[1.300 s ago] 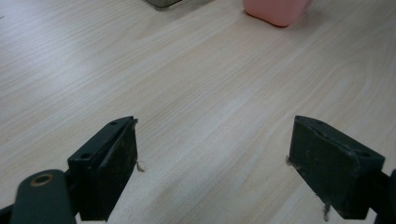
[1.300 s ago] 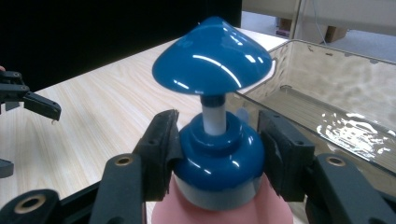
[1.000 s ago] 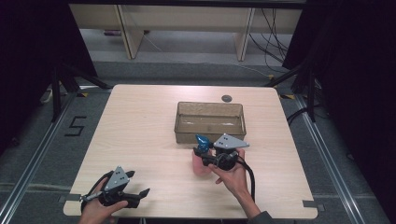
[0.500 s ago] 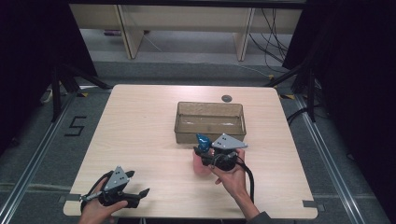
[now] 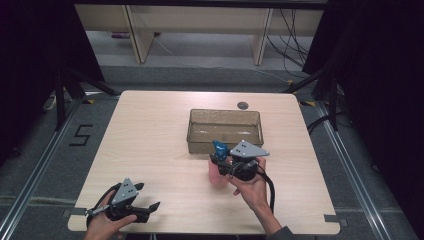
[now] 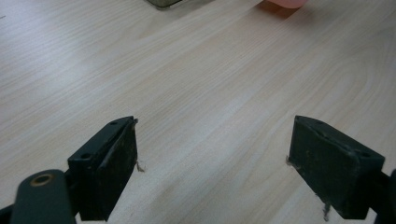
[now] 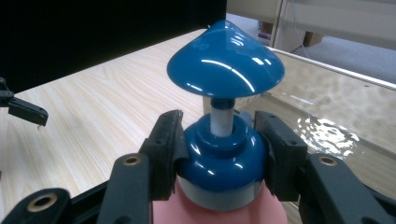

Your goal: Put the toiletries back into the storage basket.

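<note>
The right gripper [image 7: 219, 154] is clamped on the blue cap [image 7: 219, 158] of a pink bottle [image 5: 217, 175]. One black jaw presses on each side of the cap. A blue pump top [image 7: 225, 65] sticks up above the jaws. The bottle stands up straight on the table [image 5: 150, 130], so its long way goes up and down.

The clear tub [image 5: 225, 131] has water in it. In the high view it sits at about 12 o'clock from the right gripper, and it is near. The bottle stands just in front of the tub's near wall. I think the next move goes that way, because the tub is right past the bottle.

The left gripper [image 5: 131, 205] is at about 8 o'clock from the bottle, well apart from it, near the table's front edge. Its jaws are wide apart and hold nothing. In the left gripper view there is just bare wood between them.

So the right hand [image 5: 252, 187] is much nearer to the bottle and the tub.
</note>
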`<state>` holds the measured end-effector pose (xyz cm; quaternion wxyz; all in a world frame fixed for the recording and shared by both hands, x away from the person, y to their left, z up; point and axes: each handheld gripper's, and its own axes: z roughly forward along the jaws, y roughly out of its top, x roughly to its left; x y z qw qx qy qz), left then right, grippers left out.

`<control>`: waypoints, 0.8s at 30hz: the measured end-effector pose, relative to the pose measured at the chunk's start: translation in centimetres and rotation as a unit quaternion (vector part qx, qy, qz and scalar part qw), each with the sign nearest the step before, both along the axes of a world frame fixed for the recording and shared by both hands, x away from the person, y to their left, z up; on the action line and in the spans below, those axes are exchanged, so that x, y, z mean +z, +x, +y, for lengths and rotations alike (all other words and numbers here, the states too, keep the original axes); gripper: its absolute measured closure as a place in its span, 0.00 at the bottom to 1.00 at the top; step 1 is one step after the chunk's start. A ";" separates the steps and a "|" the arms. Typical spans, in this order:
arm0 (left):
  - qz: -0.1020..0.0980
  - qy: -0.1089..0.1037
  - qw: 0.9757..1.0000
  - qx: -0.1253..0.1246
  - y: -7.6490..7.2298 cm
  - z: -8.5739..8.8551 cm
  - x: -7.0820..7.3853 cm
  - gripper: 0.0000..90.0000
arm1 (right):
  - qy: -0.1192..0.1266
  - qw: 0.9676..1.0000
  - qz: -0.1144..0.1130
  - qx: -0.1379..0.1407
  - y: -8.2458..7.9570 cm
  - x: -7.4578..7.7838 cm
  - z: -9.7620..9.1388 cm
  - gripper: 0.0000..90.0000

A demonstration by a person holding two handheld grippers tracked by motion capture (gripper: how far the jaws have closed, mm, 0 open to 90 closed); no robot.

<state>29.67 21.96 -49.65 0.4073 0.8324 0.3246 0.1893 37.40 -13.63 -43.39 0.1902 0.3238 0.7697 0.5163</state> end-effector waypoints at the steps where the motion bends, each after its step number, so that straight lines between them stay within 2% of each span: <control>1: 0.006 -0.006 1.000 0.006 -0.1 -0.1 0.0 0.17 | 0.001 1.000 -0.007 0.002 0.1 0.1 0.0 0.59; 2: 0.011 -0.017 1.000 0.009 -0.2 -0.2 -0.1 0.17 | 0.000 1.000 -0.004 0.002 0.1 0.2 -0.1 0.59; 3: 0.007 -0.008 1.000 0.008 -0.2 -0.1 0.0 0.17 | 0.003 1.000 -0.003 -0.001 0.1 0.3 -0.1 0.59; 5: 0.009 -0.009 1.000 0.009 -0.2 -0.1 0.0 0.17 | 0.000 1.000 -0.006 0.000 0.3 0.5 -0.2 0.59; 6: 0.011 -0.023 1.000 0.012 -0.2 -0.3 -0.1 0.17 | 0.006 1.000 0.003 -0.006 0.3 0.7 -0.2 0.59; 7: 0.013 -0.025 1.000 0.011 -0.2 -0.3 -0.2 0.17 | 0.005 1.000 0.003 -0.001 0.4 0.8 -0.2 0.59; 8: 0.014 -0.026 1.000 0.011 -0.2 -0.3 -0.2 0.17 | 0.002 1.000 -0.009 -0.002 0.6 0.9 -0.3 0.59; 9: 0.014 -0.025 1.000 0.011 -0.2 -0.3 -0.2 0.17 | 0.000 1.000 -0.005 -0.001 0.6 1.1 -0.4 0.59; 10: 0.014 -0.026 1.000 0.012 -0.2 -0.3 -0.2 0.17 | 0.015 1.000 0.004 -0.005 0.6 1.1 -0.2 0.59; 11: 0.014 -0.026 0.999 0.012 -0.2 -0.2 -0.2 0.17 | 0.003 1.000 -0.011 -0.005 0.8 1.3 -0.4 0.59; 14: 0.013 -0.026 1.000 0.012 -0.2 -0.3 -0.2 0.17 | 0.014 1.000 -0.004 0.002 0.9 1.8 -0.4 0.59; 15: 0.013 -0.025 1.000 0.013 -0.2 -0.3 -0.2 0.17 | 0.007 1.000 -0.005 -0.003 0.9 2.0 -0.5 0.59; 17: 0.012 -0.023 1.000 0.013 -0.3 -0.3 -0.2 0.17 | 0.012 1.000 -0.009 -0.002 1.0 2.2 -0.5 0.59; 18: 0.012 -0.023 1.000 0.013 -0.3 -0.3 -0.1 0.17 | 0.014 1.000 -0.007 -0.011 0.9 2.3 -0.4 0.59; 19: 0.012 -0.023 1.000 0.013 -0.3 -0.3 -0.1 0.17 | 0.011 1.000 -0.009 -0.002 1.1 2.4 -0.5 0.59; 20: 0.013 -0.025 1.000 0.011 -0.2 -0.3 -0.2 0.17 | 0.008 1.000 -0.011 -0.003 1.1 2.6 -0.5 0.59; 21: 0.013 -0.024 1.000 0.009 -0.2 -0.3 -0.2 0.17 | 0.011 1.000 -0.009 -0.004 1.2 2.7 -0.5 0.59; 22: 0.002 -0.002 1.000 0.001 0.0 0.0 0.0 0.17 | 0.009 1.000 -0.008 -0.004 1.2 2.8 -0.5 0.59; 24: 0.012 -0.019 1.000 0.009 -0.3 -0.2 -0.1 0.17 | 0.019 1.000 -0.006 -0.010 1.2 3.1 -0.5 0.59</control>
